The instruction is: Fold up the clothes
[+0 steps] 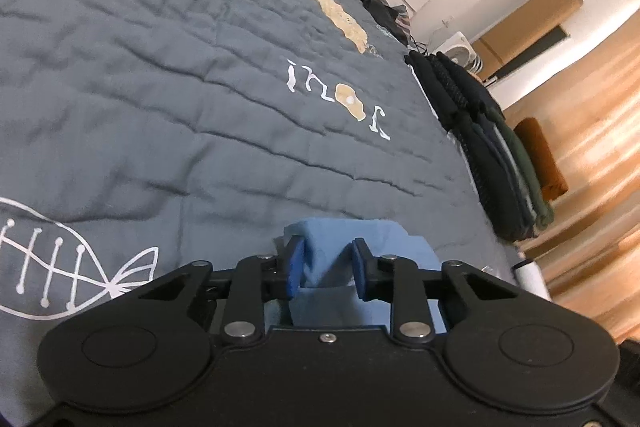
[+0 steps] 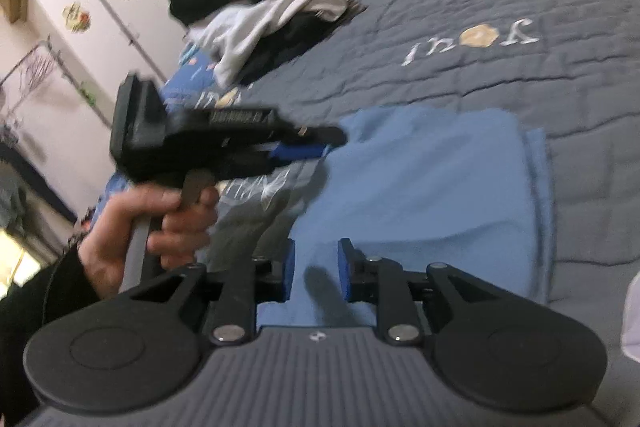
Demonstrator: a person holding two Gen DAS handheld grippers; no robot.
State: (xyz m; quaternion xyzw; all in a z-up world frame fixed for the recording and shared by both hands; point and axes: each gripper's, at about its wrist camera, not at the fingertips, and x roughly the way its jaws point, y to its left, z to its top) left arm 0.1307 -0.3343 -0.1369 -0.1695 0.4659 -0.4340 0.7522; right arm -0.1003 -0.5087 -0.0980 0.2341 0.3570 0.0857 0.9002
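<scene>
I count two black two-finger grippers: my left gripper (image 1: 327, 269) and my right gripper (image 2: 314, 273), each with two blue-padded fingers. One light blue cloth garment (image 2: 432, 183) lies on one dark grey quilted bedspread (image 1: 160, 75). At two o'clock in my left view stands one stack of folded dark clothes (image 1: 492, 147). At eleven o'clock in my right view sits one loose heap of black and white clothes (image 2: 272, 15). One bare hand (image 2: 152, 227) shows there.

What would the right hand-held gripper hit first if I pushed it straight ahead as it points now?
Most likely the blue garment: it lies on the quilt directly ahead of the right hand-held gripper, already between its open fingers. Depth is blurred, so whether they touch it is unclear.
</scene>
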